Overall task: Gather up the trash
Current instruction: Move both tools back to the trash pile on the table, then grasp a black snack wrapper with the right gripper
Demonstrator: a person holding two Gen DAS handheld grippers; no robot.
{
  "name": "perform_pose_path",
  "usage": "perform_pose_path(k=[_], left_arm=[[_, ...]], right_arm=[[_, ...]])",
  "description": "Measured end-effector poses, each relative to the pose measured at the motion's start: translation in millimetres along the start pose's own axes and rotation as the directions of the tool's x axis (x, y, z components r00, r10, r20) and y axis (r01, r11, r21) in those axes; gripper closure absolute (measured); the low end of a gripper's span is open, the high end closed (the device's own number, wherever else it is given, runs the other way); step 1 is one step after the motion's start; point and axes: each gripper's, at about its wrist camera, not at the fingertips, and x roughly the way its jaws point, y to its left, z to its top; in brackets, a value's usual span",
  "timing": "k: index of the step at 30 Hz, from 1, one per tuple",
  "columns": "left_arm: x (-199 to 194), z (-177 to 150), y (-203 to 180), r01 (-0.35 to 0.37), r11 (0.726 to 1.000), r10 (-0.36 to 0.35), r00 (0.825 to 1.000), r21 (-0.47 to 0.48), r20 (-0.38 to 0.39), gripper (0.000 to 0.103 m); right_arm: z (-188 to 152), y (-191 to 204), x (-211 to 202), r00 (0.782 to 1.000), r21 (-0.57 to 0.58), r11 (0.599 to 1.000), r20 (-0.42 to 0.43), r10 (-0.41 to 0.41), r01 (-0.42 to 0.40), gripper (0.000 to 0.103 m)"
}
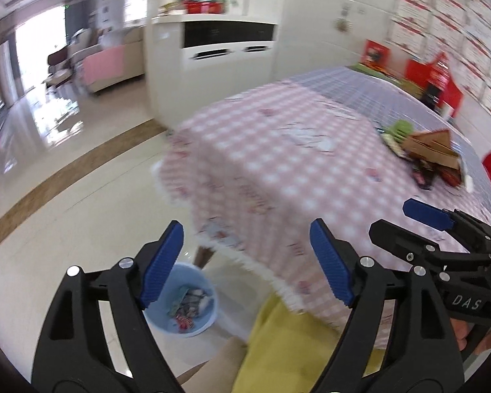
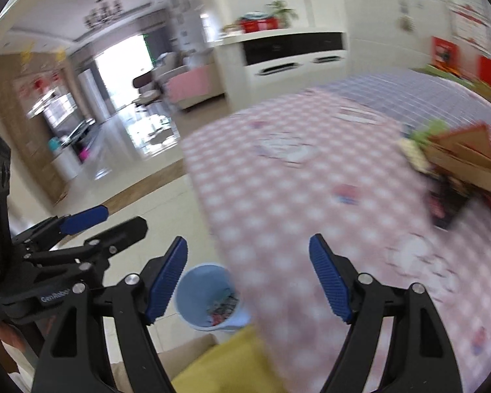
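Grippers over the table's near edge — both empty.
Left gripper [image 1: 245, 262] and right gripper [image 2: 247, 276] stand wide; the pale blue bin [image 1: 193, 298] with wrappers sits on bare floor beside the checked tablecloth's [image 1: 278, 163] fringe — remaining trash pile [image 1: 425, 154] lies well beyond.

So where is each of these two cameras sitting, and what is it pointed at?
Left wrist view: sits on the left gripper, looking down over the table's corner; the right gripper shows at its right edge.
Right wrist view: sits on the right gripper, facing likewise; the left gripper shows at its left.
Both show the checked tablecloth, blue bin and trash pile.
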Motion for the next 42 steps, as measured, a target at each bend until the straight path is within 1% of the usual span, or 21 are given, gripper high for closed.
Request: perform_pose_path(k=[3, 4, 6, 9, 11, 12, 13, 15, 17, 20, 23, 24, 25, 26, 27, 29, 31, 32, 34, 38, 42], left_arm=[[11, 5, -30, 0.046, 0.997, -0.046, 0.999, 0.054, 0.000, 0.024], [15, 8, -41, 0.073, 0.995, -0.072, 0.997, 0.069, -0.010, 0.024], [20, 12, -54, 0.099, 0.992, -0.098, 0.995, 0.082, -0.022, 0.024], [30, 23, -77, 0.135, 0.985, -0.131, 0.990, 0.103, -0.051, 0.024], [34, 31, -91, 0.156, 0.980, -0.151, 0.987, 0.122, -0.053, 0.024], [35, 34, -97, 0.167, 0.978, -0.161, 0.986, 0.128, -0.053, 0.022], [38, 39, -102, 0.179, 0.975, -0.173, 0.983, 0.133, -0.056, 0.021], [42, 44, -109, 0.193, 0.972, -0.186, 0.981, 0.138, -0.061, 0.021], [49, 48, -115, 0.202, 0.969, -0.194, 0.979, 0.141, -0.069, 0.021], [61, 50, -121, 0.207, 0.969, -0.196, 0.976, 0.138, -0.091, 0.021], [71, 50, -121, 0.198, 0.970, -0.184, 0.977, 0.142, -0.110, 0.021], [74, 51, -120, 0.191, 0.972, -0.175, 0.978, 0.139, -0.116, 0.021], [76, 51, -119, 0.185, 0.974, -0.170, 0.978, 0.134, -0.120, 0.021], [79, 52, -117, 0.179, 0.976, -0.164, 0.979, 0.126, -0.125, 0.021], [80, 53, -115, 0.176, 0.977, -0.161, 0.979, 0.120, -0.128, 0.021], [80, 55, -112, 0.171, 0.978, -0.157, 0.980, 0.115, -0.125, 0.021], [79, 57, -110, 0.162, 0.980, -0.149, 0.982, 0.113, -0.115, 0.021], [78, 58, -110, 0.160, 0.981, -0.148, 0.983, 0.112, -0.110, 0.021], [76, 61, -111, 0.165, 0.980, -0.154, 0.983, 0.108, -0.104, 0.021], [73, 65, -117, 0.187, 0.977, -0.177, 0.979, 0.103, -0.104, 0.021], [70, 70, -127, 0.207, 0.972, -0.198, 0.976, 0.108, -0.092, 0.019]], right_arm=[[-1, -36, -10, 0.998, 0.079, 0.995, 0.005, -0.063, 0.062, 0.023], [-1, -49, -15, 0.996, 0.112, 0.990, 0.013, -0.089, 0.087, 0.022], [2, -71, -20, 0.991, 0.147, 0.980, 0.013, -0.136, 0.133, 0.022], [11, -102, -21, 0.978, 0.228, 0.952, -0.015, -0.208, 0.206, 0.022], [17, -120, -19, 0.972, 0.266, 0.935, -0.051, -0.229, 0.234, 0.022], [20, -127, -18, 0.968, 0.279, 0.928, -0.059, -0.242, 0.249, 0.022], [25, -136, -15, 0.961, 0.293, 0.915, -0.069, -0.269, 0.277, 0.022], [31, -143, -9, 0.949, 0.298, 0.901, -0.079, -0.306, 0.315, 0.022], [37, -155, 2, 0.935, 0.314, 0.881, -0.108, -0.336, 0.353, 0.022], [43, -163, 20, 0.924, 0.317, 0.868, -0.141, -0.355, 0.381, 0.022], [46, -169, 32, 0.918, 0.317, 0.862, -0.153, -0.365, 0.396, 0.022], [47, -171, 36, 0.912, 0.316, 0.856, -0.166, -0.375, 0.410, 0.025], [47, -169, 36, 0.905, 0.306, 0.852, -0.164, -0.393, 0.426, 0.036], [48, -167, 40, 0.902, 0.287, 0.855, -0.155, -0.402, 0.431, 0.059], [49, -165, 39, 0.912, 0.276, 0.869, -0.150, -0.382, 0.410, 0.070], [47, -163, 35, 0.920, 0.269, 0.880, -0.152, -0.362, 0.391, 0.071], [42, -162, 28, 0.935, 0.276, 0.895, -0.147, -0.322, 0.352, 0.072], [39, -162, 22, 0.947, 0.280, 0.907, -0.148, -0.284, 0.315, 0.072], [32, -159, 8, 0.962, 0.268, 0.927, -0.139, -0.233, 0.263, 0.072], [23, -146, -29, 0.979, 0.221, 0.955, -0.101, -0.179, 0.197, 0.072], [21, -136, -67, 0.990, 0.196, 0.971, -0.052, -0.129, 0.137, 0.072]])
